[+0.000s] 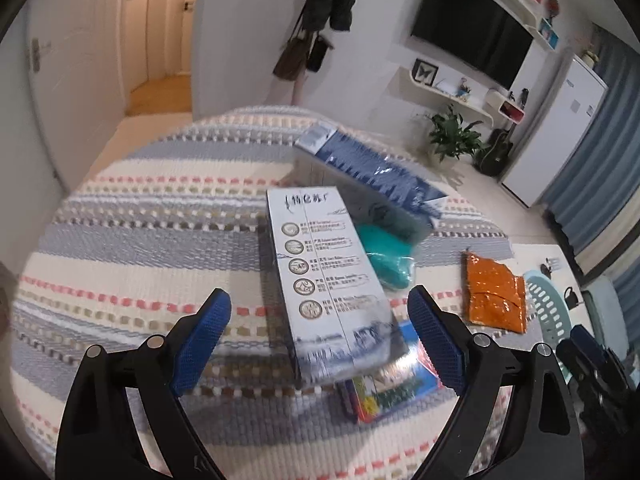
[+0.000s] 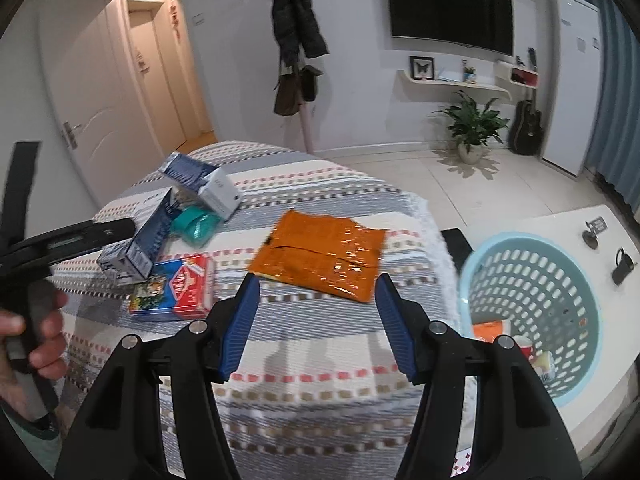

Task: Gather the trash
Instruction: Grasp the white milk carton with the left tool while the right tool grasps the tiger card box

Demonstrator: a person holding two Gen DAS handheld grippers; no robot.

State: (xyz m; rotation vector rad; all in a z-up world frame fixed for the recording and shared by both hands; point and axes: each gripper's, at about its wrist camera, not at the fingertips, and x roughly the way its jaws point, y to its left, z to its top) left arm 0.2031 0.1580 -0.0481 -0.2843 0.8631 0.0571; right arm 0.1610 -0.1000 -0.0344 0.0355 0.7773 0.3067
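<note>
My left gripper [image 1: 320,340] is open, its blue pads either side of a white and blue carton [image 1: 328,280] lying on the striped cloth, touching neither side. Under that carton's near end lies a red and blue packet [image 1: 388,384]. Behind it are a second blue carton [image 1: 372,168] and a teal lump [image 1: 384,256]. My right gripper [image 2: 318,328] is open just short of a flat orange packet [image 2: 320,252], with nothing between its pads. At its right stands a light blue basket [image 2: 532,312] holding some trash.
The striped cloth [image 2: 320,380] ends at a fringe beside the basket, which stands on a white tabletop [image 2: 592,412] with small black items. A person's hand [image 2: 36,332] holds the left tool at the left edge. A plant [image 2: 472,124], guitar and fridge stand behind.
</note>
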